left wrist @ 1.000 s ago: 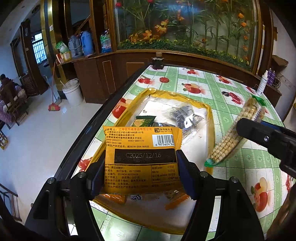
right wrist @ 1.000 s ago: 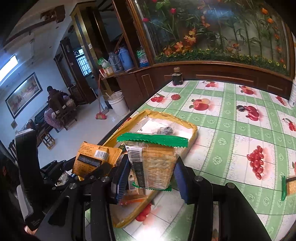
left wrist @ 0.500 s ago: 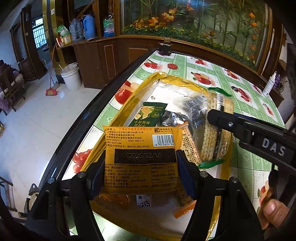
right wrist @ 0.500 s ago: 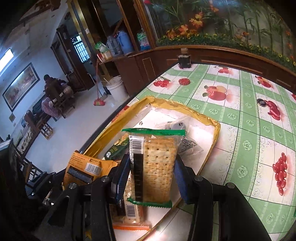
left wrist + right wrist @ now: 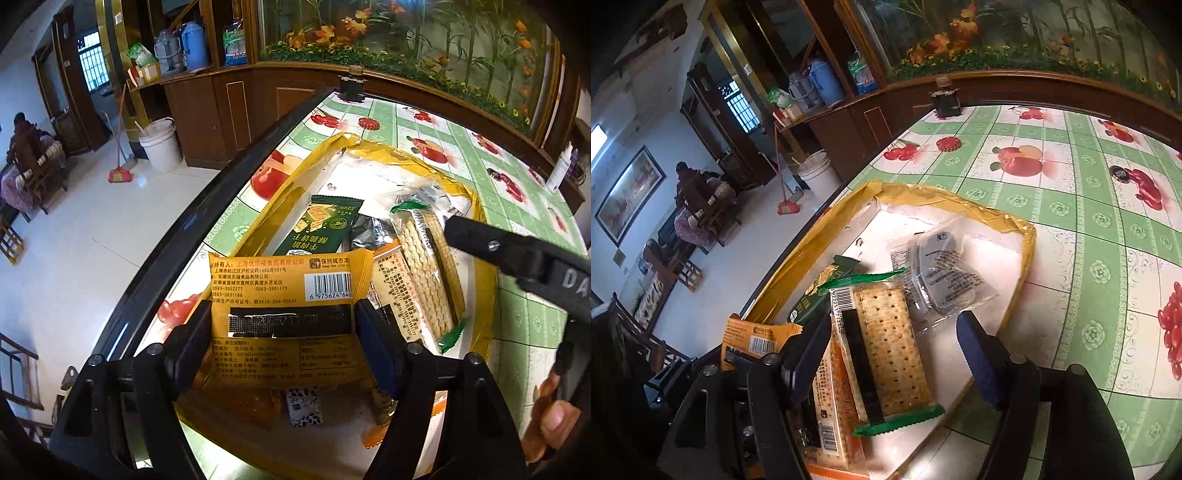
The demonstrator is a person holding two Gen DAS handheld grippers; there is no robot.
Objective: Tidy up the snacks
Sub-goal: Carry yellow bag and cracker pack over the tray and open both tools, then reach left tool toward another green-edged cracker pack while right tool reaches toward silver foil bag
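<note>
Orange snack packet (image 5: 284,317) pinched flat between the blue pads of the left claw (image 5: 282,343), held above the near end of the yellow-rimmed tray (image 5: 487,295). Cracker pack with green ends (image 5: 890,354) lying in the tray on other wrapped snacks, between the spread fingers of the right claw (image 5: 890,354), pads apart and gripping nothing. Dark green biscuit packet (image 5: 325,225) and clear wrapper with grey print (image 5: 942,273) farther in. Tray resting at the edge of the fruit-patterned green tabletop (image 5: 1089,206).
</note>
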